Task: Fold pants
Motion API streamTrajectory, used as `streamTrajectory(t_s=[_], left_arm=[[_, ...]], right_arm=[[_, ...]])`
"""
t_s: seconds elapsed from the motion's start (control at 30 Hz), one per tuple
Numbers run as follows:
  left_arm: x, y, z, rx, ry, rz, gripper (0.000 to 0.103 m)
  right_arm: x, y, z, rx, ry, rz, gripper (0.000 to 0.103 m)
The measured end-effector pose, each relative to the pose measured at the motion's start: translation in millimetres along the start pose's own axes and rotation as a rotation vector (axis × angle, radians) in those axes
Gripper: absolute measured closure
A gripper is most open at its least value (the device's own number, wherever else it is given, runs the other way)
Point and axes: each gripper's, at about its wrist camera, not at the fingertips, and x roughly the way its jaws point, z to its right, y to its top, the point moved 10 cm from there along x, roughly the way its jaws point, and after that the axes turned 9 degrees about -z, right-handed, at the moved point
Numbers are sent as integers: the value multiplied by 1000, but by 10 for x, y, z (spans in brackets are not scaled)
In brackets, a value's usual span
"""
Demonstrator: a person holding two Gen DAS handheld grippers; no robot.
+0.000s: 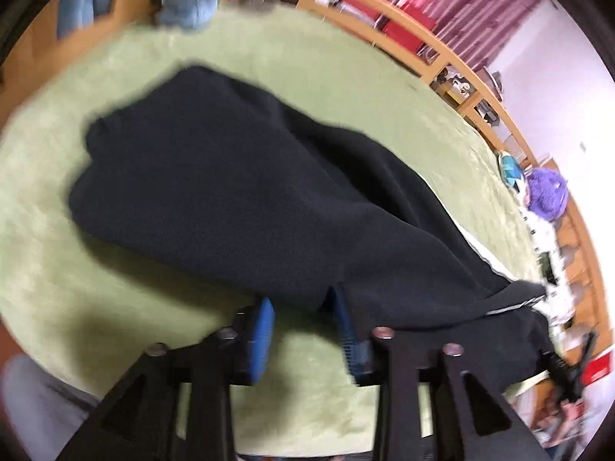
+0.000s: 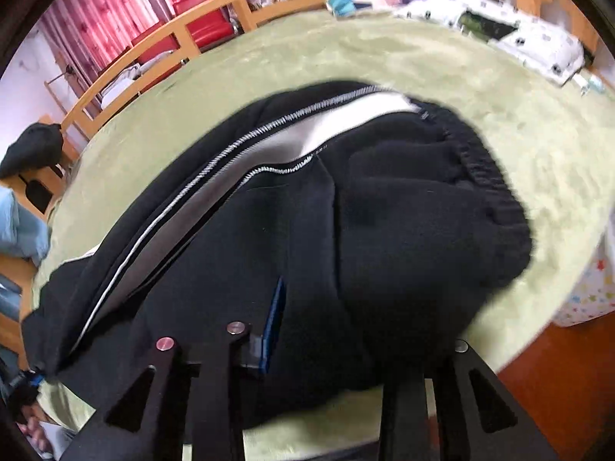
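1. Lying on a pale green blanket (image 1: pixel 346 77), left wrist view: black pants (image 1: pixel 230 192), folded, one end draped over the right blue pad (image 1: pixel 348 330) of the left gripper (image 1: pixel 303 326); jaws parted, nothing pinched between them.
2. Right wrist view: pants (image 2: pixel 403 249) with elastic waistband (image 2: pixel 484 176) and zip (image 2: pixel 246 142); right gripper (image 2: pixel 319 307) under cloth, one blue pad (image 2: pixel 275 315) visible; grip cannot be told.

Matt fleecy pants (image 1: pixel 238 176) – plush green blanket (image 1: pixel 346 77).
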Motion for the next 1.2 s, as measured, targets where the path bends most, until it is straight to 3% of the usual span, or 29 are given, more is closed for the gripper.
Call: streamTrajectory(t_s=[0.03, 0.1, 0.27, 0.37, 0.6, 0.8, 0.83, 0.9, 0.93, 1.03, 1.2], left_arm=[[-108, 20, -91, 12, 25, 28, 58], [-250, 43, -247, -1, 36, 58, 58], [-317, 34, -760, -110, 8, 62, 56], [-190, 30, -898, -187, -43, 46, 56], [-51, 186, -1050, -266, -130, 78, 56], [87, 408, -1072, -351, -217, 88, 61], [57, 454, -1075, -352, -222, 97, 76], [-54, 562, -1065, -339, -240, 120, 90], [-132, 618, -1051, -334, -255, 129, 92], [-424, 734, -973, -322, -311, 158, 94], [-876, 920, -756, -270, -348, 221, 95]], right_arm=[[-58, -57, -11, -4, -17, -4, 68], [-113, -120, -109, -7, -33, -13, 67], [-379, -244, -394, -109, -167, 15, 63], [-480, -351, -542, -105, -145, 37, 52], [-645, -433, -1086, -187, -113, 90, 52], [-345, -614, -1916, -271, 114, 1, 50], [-263, -632, -2025, -283, 126, -8, 50], [-138, -645, -2179, -288, 154, -23, 50], [-61, -648, -2265, -278, 186, -40, 50], [140, -662, -2497, -255, 280, -103, 50], [253, -641, -2690, -294, 309, -90, 50]])
